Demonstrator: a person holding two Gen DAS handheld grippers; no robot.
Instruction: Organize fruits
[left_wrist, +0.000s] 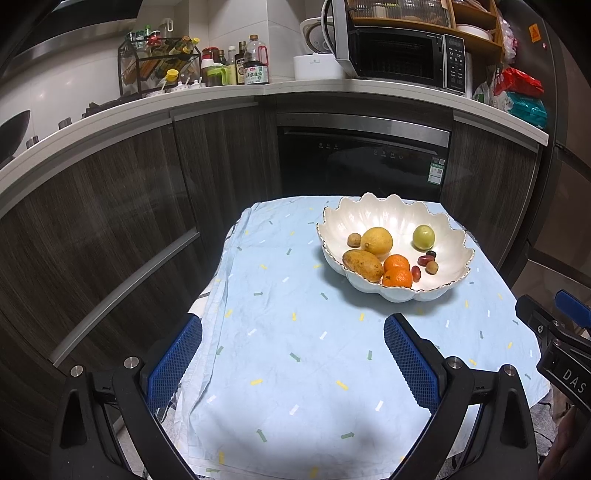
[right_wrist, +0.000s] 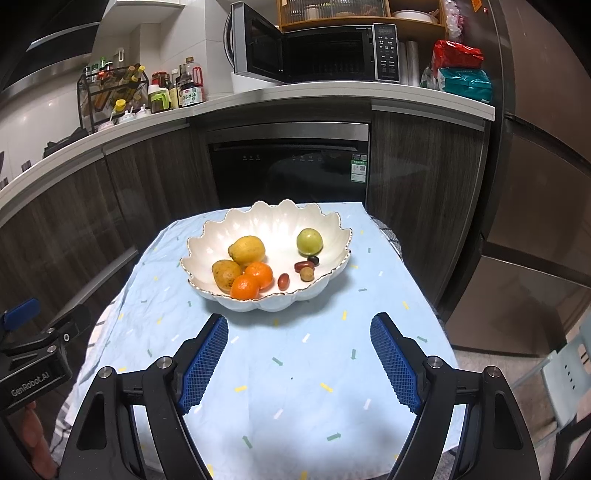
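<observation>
Nearest the cameras, the left gripper (left_wrist: 293, 362) and right gripper (right_wrist: 299, 363) both hung over the cloth (left_wrist: 295, 369) with jaws apart and nothing between them. Ahead lay the bowl (right_wrist: 273, 221), holding every fruit in view: a mango (right_wrist: 226, 274), two tangerines (right_wrist: 255, 280), a lemon (right_wrist: 246, 249), a green fruit (right_wrist: 309, 240) and a few small dark ones (right_wrist: 304, 266). None lay on the cloth.

From the right gripper the bowl sat almost straight ahead, just left of centre, close beyond the fingertips. From the left gripper it lay ahead and well to the right. The right hand therefore seemed better placed to reach. The mango's long axis ran across the left gripper's view, slanting down to the right. Behind stood the cabinets (left_wrist: 110, 221) and counter (left_wrist: 332, 88).
</observation>
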